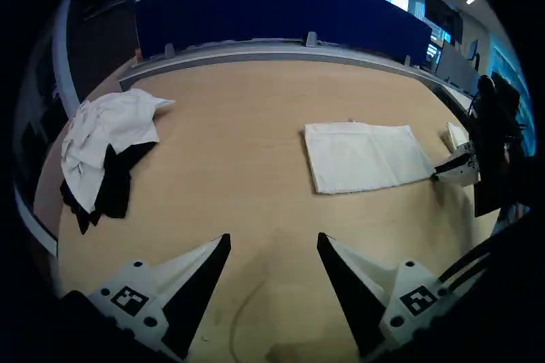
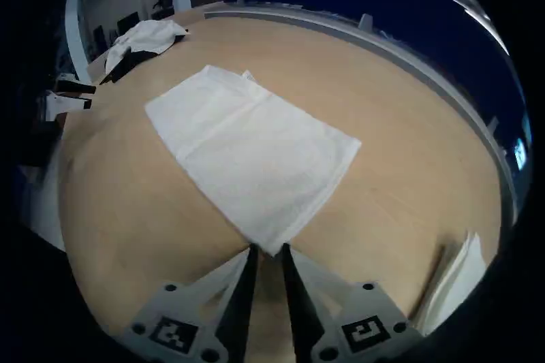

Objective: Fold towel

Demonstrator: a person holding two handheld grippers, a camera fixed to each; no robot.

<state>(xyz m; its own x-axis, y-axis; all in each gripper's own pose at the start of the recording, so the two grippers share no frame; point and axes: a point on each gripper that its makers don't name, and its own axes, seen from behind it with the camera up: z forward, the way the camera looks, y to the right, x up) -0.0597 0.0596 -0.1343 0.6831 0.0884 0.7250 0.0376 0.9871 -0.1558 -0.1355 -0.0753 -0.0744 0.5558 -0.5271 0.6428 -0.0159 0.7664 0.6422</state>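
Observation:
A white towel (image 1: 368,155) (image 2: 252,152) lies flat on the wooden table (image 1: 259,104), folded into a rectangle with a crease across it. At its near corner my right gripper (image 2: 270,248) is low to the table, its fingers drawn almost together with the corner tip pinched between them. That gripper (image 1: 458,167) also appears at the towel's right edge in the left gripper view. My left gripper (image 1: 272,244) hovers well short of the towel, open, with bare table between its fingers.
A heap of white and black clothes (image 1: 109,148) (image 2: 146,39) sits at one end of the table. A blue partition (image 1: 279,12) runs along the far edge. Another white folded item (image 2: 453,281) lies beside my right gripper.

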